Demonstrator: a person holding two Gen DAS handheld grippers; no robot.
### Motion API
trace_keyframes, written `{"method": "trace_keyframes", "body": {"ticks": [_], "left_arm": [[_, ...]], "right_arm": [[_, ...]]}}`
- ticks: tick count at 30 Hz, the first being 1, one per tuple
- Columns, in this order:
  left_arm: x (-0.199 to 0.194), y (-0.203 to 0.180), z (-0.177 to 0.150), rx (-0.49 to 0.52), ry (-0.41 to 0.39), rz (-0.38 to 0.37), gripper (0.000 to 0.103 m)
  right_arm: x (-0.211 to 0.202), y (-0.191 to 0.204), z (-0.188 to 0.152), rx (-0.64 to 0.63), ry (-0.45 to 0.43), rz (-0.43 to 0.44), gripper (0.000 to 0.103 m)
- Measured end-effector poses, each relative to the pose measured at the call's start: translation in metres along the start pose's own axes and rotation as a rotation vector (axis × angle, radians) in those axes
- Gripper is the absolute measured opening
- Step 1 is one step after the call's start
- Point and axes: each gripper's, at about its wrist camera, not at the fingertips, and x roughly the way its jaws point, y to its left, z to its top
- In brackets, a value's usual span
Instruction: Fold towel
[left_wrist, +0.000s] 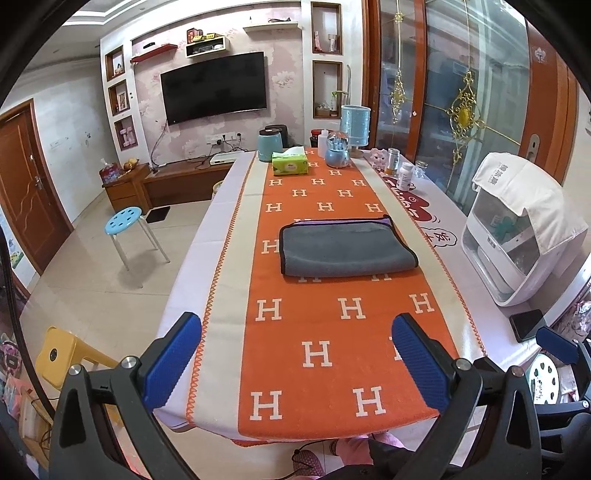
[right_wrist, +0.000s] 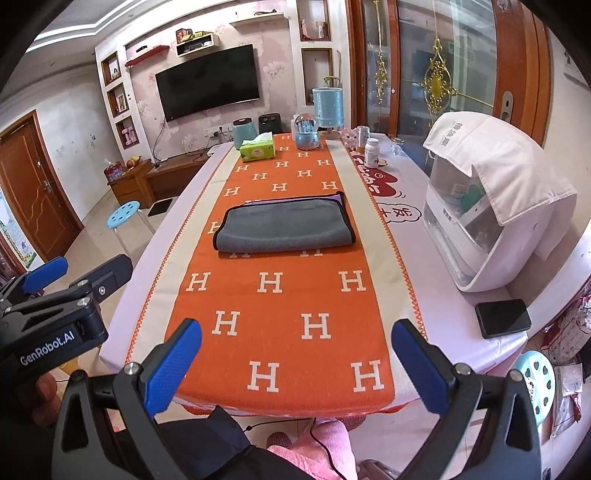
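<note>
A: Where is the towel?

B: It lies folded on the orange runner in mid-table, grey side up, a purple edge showing along its far side. In both views it sits at twelve o'clock, well apart from both tools.

A: And the left hand-held gripper?

B: Released, its blue pads spread wide over the near end of the runner, grasping nothing.

A: The right hand-held gripper?

B: Also released and empty, near the table's front edge. From it, the left one shows at nine o'clock.

A: Anything else?

B: A phone at three o'clock, a tissue box at the far end.
</note>
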Motion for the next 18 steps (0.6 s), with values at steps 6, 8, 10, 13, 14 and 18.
{"method": "trace_keyframes", "body": {"ticks": [6,8,10,13,14,18], "left_arm": [[0.003,-0.001,0.001,0.003,0.008,-0.009,0.102],[0.005,-0.001,0.001,0.003,0.012,-0.012,0.102],[0.007,-0.001,0.002,0.003,0.015,-0.012,0.102],[0.009,-0.001,0.002,0.003,0.020,-0.011,0.102],[0.011,-0.001,0.002,0.003,0.022,-0.011,0.102],[0.015,-0.002,0.002,0.002,0.029,-0.011,0.102]], "right_arm": [[0.004,-0.002,0.001,0.001,0.015,-0.004,0.103],[0.006,-0.002,0.002,0.001,0.021,-0.005,0.103],[0.008,-0.003,0.002,0.002,0.027,-0.004,0.103],[0.011,-0.004,0.003,0.002,0.035,-0.004,0.103],[0.012,-0.004,0.004,0.002,0.037,-0.004,0.103],[0.016,-0.004,0.005,0.000,0.047,-0.002,0.103]]}}
